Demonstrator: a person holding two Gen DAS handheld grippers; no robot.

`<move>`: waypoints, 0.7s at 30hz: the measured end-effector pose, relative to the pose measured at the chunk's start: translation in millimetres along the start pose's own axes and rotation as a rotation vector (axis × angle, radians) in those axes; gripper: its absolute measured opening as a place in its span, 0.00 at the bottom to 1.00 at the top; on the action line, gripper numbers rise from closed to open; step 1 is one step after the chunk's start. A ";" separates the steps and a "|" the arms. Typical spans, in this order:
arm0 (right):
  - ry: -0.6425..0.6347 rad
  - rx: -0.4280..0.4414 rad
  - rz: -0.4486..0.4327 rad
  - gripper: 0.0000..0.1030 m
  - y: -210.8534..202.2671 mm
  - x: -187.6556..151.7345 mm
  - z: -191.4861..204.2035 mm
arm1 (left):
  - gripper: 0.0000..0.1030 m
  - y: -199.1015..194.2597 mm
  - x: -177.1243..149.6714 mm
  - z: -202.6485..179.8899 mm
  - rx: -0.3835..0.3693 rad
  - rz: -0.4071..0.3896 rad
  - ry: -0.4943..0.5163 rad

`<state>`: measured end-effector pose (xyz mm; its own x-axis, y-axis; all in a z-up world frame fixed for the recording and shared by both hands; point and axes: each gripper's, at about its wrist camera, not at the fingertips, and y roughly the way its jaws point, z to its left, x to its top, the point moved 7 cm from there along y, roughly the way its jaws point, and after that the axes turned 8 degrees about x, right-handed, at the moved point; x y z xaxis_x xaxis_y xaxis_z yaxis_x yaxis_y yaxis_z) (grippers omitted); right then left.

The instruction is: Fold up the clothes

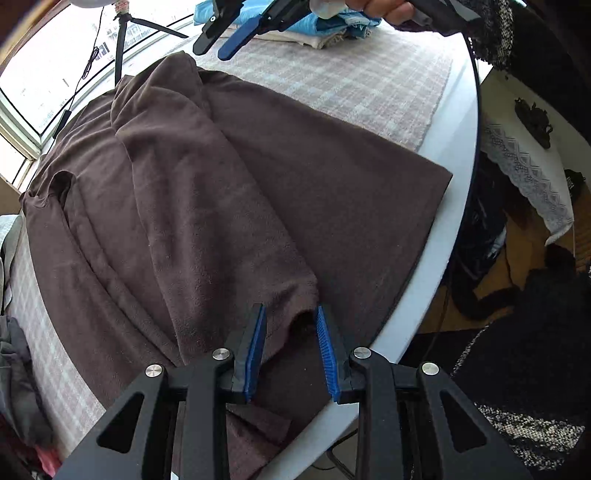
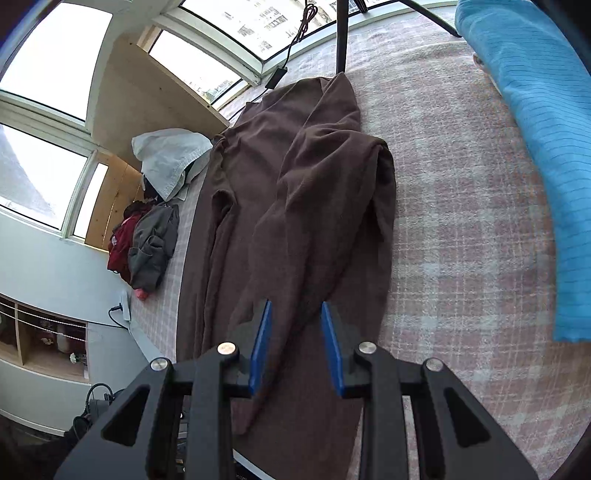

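A brown fleece garment [image 1: 207,177] lies spread flat on the plaid-covered round table [image 1: 456,177], one long sleeve folded across its body. The sleeve's cuff [image 1: 295,291] ends just in front of my left gripper [image 1: 290,310], which hovers over it open, its blue pads clear of the fabric. My right gripper [image 1: 213,51] hangs open at the table's far side with a hand on it. In the right wrist view the same garment [image 2: 295,184] runs away from my right gripper [image 2: 295,306], whose jaws stand apart above the folded sleeve and hold nothing.
Folded blue and cream clothes [image 1: 332,26] are stacked at the far edge, seen as a blue fold [image 2: 535,129]. A heap of grey, red and white clothes [image 2: 151,236] lies at the other end. A black tripod [image 1: 120,44] stands by the window.
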<state>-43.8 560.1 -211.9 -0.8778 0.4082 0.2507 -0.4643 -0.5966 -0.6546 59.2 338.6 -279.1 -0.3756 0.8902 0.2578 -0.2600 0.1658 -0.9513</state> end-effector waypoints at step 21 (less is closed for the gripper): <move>0.119 0.084 -0.002 0.27 33.2 16.7 -22.3 | 0.06 -8.5 -24.2 63.9 -0.034 0.008 -0.169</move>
<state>-71.2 562.5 -245.4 -0.8588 0.4859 0.1624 -0.4790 -0.6491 -0.5909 13.7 288.6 -266.5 -0.5226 0.8079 0.2723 -0.2272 0.1758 -0.9578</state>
